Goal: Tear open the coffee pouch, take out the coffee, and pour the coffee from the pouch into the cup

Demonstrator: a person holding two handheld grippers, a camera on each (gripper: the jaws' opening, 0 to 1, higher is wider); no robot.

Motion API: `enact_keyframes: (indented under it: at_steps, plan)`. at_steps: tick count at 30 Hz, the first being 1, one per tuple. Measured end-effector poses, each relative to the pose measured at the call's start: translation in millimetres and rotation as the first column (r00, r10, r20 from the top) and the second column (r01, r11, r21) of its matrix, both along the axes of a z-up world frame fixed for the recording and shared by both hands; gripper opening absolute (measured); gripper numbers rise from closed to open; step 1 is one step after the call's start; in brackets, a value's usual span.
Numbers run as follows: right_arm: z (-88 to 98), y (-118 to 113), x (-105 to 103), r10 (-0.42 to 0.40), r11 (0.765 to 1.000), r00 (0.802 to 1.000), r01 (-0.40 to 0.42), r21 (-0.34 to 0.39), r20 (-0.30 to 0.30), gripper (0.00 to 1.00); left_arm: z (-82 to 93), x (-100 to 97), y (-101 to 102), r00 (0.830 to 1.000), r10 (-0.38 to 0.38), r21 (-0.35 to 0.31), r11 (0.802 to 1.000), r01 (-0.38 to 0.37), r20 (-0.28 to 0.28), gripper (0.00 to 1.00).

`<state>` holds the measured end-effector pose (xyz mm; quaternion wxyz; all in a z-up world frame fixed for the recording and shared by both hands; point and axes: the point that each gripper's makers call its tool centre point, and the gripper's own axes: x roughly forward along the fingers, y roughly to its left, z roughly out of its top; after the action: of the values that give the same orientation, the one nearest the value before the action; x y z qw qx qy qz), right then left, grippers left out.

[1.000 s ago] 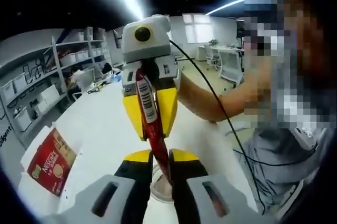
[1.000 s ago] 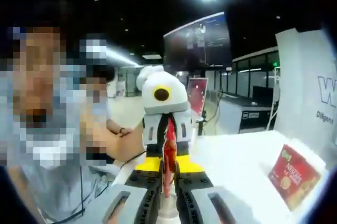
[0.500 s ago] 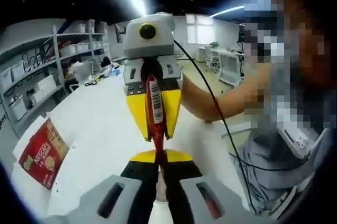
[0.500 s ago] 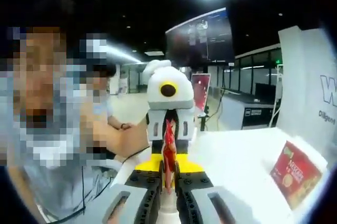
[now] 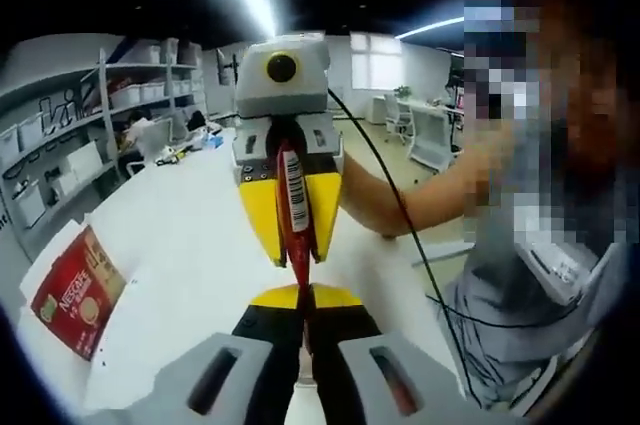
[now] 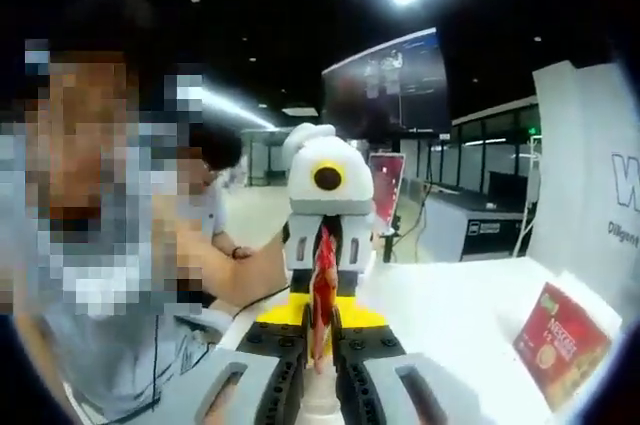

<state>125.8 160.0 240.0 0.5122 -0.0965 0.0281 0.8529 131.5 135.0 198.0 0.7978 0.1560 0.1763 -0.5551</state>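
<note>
A narrow red coffee stick pouch [image 5: 291, 207] with a barcode strip is stretched between both grippers. In the left gripper view, my left gripper [image 5: 303, 297] is shut on its near end, and the right gripper [image 5: 294, 257] faces me, shut on the far end. From the right gripper view, the same pouch [image 6: 321, 280] runs from my right gripper [image 6: 320, 333] up into the left gripper [image 6: 322, 307]. Both hold it above the white table [image 5: 190, 245]. A pale rounded shape, perhaps the cup [image 6: 322, 403], peeks out between the right jaws.
A red Nescafe box [image 5: 72, 291] lies on the table at the left, and it sits at the right in the other view, Nescafe box [image 6: 560, 345]. A person's forearm [image 5: 420, 200] holds the right gripper, with a black cable hanging from it. Shelving stands behind the table.
Both cameras have shifted slightly. The pouch, tilted a second ago in the left gripper view, now stands straighter between the jaws. The cup under the left jaws has slipped almost out of sight.
</note>
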Motion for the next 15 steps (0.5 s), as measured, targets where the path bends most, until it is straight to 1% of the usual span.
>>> enact_keyframes:
  at_steps: [3,4,7,10,12,14,15]
  plan:
    - [3.1,0.2,-2.4,0.010,1.000,1.000,-0.010,0.016,0.004,0.11,2.2,-1.7,0.6,1.000,0.002,-0.007,1.000,-0.002,-0.007,0.04]
    - [6.5,0.1,-2.3,0.008,0.999,1.000,-0.008,0.036,0.009,0.12,2.2,-2.6,0.9,1.000,0.001,-0.006,1.000,-0.001,-0.012,0.04]
    - [19.8,-3.4,-2.7,0.003,0.997,1.000,-0.001,0.082,-0.018,0.13,1.1,-3.5,3.1,1.000,0.008,0.002,1.000,-0.008,-0.023,0.04]
    - [23.4,-4.3,-3.6,0.000,0.996,1.000,0.003,0.087,-0.026,0.13,2.0,-3.7,2.5,1.000,0.007,-0.002,1.000,-0.007,-0.024,0.04]
    - [25.9,-2.7,-0.3,-0.020,0.995,0.999,0.023,0.093,-0.029,0.12,0.8,-4.1,1.8,1.000,0.004,0.002,1.000,-0.004,-0.025,0.04]
    - [27.8,-2.6,0.4,-0.024,0.995,0.999,0.028,0.098,-0.039,0.11,-0.3,-3.3,1.9,1.000,0.008,0.008,1.000,-0.007,-0.024,0.04]
    - [26.9,-2.5,1.0,-0.034,0.997,0.995,0.040,0.064,-0.090,0.10,-0.3,-2.7,2.1,1.000,0.009,0.008,1.000,-0.009,-0.021,0.04]
